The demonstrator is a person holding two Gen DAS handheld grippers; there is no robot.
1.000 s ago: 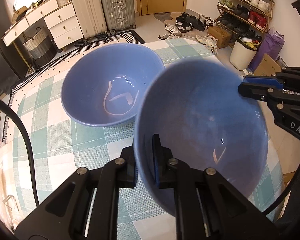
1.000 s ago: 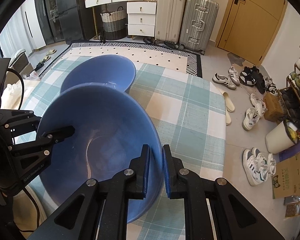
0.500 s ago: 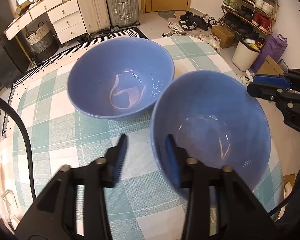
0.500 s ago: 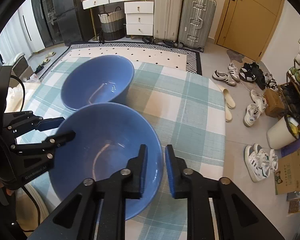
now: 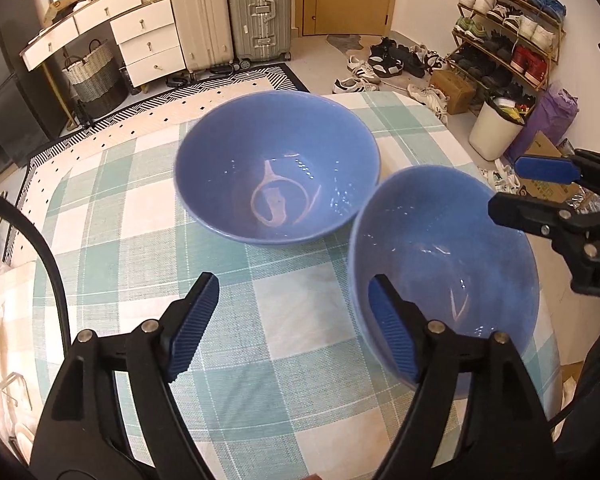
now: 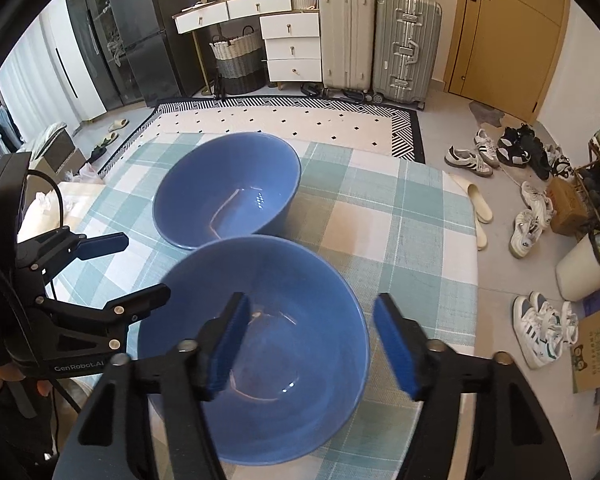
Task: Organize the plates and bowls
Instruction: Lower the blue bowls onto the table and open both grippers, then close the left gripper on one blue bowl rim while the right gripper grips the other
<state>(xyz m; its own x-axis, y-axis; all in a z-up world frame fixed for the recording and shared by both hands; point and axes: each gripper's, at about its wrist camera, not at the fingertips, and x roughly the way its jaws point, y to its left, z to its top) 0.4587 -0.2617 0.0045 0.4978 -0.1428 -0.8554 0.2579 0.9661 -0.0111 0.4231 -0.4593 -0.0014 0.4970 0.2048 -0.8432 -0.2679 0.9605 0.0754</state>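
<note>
Two blue bowls stand upright side by side on the checked tablecloth (image 5: 112,248). The far bowl (image 5: 276,168) also shows in the right wrist view (image 6: 228,190). The near bowl (image 5: 444,260) sits at the table's right edge, seen close in the right wrist view (image 6: 256,352). My left gripper (image 5: 296,324) is open, its jaws astride the near bowl's left rim without gripping. My right gripper (image 6: 312,344) is open, its jaws astride the same bowl's right rim. The right gripper also shows in the left wrist view (image 5: 536,188), and the left gripper shows in the right wrist view (image 6: 120,268).
The tablecloth (image 6: 400,220) ends near the bowl on the right, with floor beyond. Shoes (image 6: 536,224), a white bin (image 5: 496,130), suitcases (image 6: 380,40), a drawer unit (image 6: 292,46) and a shoe rack (image 5: 508,24) stand around the room.
Both grippers held the near bowl tilted by its rim a second ago. They have set it down upright beside the far bowl and opened their jaws wide.
</note>
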